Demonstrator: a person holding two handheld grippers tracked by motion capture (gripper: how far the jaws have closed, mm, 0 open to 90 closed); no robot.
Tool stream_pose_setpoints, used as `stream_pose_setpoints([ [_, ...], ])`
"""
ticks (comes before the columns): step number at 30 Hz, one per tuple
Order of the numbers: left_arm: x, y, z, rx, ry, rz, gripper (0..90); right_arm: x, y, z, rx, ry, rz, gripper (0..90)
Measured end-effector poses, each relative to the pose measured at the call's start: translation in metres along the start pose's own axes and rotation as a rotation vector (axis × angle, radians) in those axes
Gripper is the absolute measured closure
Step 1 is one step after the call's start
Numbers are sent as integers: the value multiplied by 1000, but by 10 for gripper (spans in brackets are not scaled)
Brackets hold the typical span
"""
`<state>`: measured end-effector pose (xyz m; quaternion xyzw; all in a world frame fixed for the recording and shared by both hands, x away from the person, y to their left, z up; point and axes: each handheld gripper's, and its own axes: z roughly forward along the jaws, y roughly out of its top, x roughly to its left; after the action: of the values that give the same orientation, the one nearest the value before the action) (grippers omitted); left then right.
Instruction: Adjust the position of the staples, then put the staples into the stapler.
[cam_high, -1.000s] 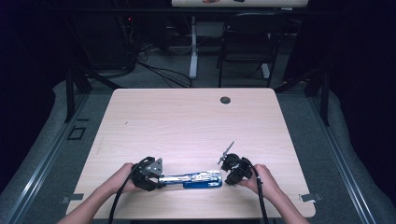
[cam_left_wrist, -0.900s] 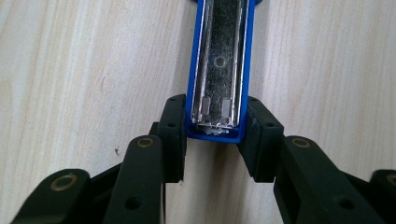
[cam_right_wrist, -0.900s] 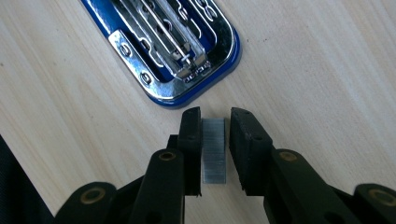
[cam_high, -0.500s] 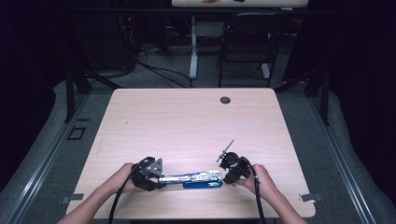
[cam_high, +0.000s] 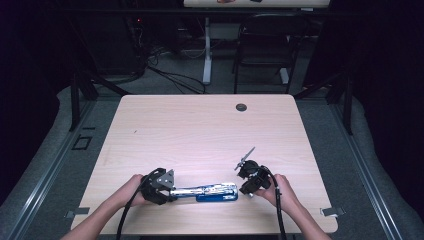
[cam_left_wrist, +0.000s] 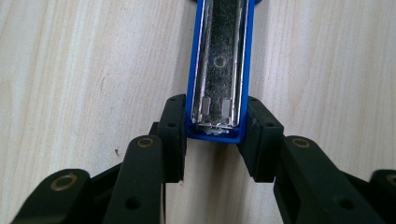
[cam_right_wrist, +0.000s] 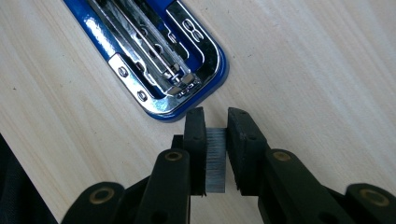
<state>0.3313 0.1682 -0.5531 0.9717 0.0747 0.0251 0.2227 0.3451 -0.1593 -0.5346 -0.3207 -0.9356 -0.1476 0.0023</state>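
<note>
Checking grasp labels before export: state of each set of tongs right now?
Left tongs: closed on the end of the opened blue stapler.
Right tongs: closed on a strip of staples, beside the stapler's other end.

The right tool (cam_high: 248, 186) has drawn a little nearer to the open end of the stapler (cam_high: 210, 191): a second ago it stood slightly farther right of that end, with a sliver of bare counter (cam_high: 200, 130) showing between them in the high view, and it now sits just beside it. The right hand (cam_high: 280, 192) has shifted a touch with it, toward the stapler. The strip of staples (cam_right_wrist: 215, 158) sits between the pads (cam_right_wrist: 194, 140) of that tool, whose jaws have pinched in only slightly on it. The change is small throughout.
</note>
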Motion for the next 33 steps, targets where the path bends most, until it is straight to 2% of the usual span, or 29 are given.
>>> stream_pose_setpoints([
  [4,0,0,0,0,0,1,649,-1,-1,-2,-21,1,9,784],
  [16,0,0,0,4,-1,1,650,-2,-1,-10,-46,-22,-13,784],
  [18,0,1,1,5,-1,3,650,-2,-2,-12,-73,-9,-6,784],
  [23,0,0,1,2,1,3,649,-5,-2,-16,-103,12,-8,784],
  [26,0,0,1,3,1,5,649,-7,-2,-19,-126,15,-3,784],
  [28,1,0,1,2,1,6,649,-7,-1,-20,-128,12,-6,784],
  [30,2,1,0,11,-17,12,649,-7,0,-22,-133,6,-10,784],
  [33,2,0,0,8,-14,15,650,-8,3,-23,-143,5,-17,784],
])
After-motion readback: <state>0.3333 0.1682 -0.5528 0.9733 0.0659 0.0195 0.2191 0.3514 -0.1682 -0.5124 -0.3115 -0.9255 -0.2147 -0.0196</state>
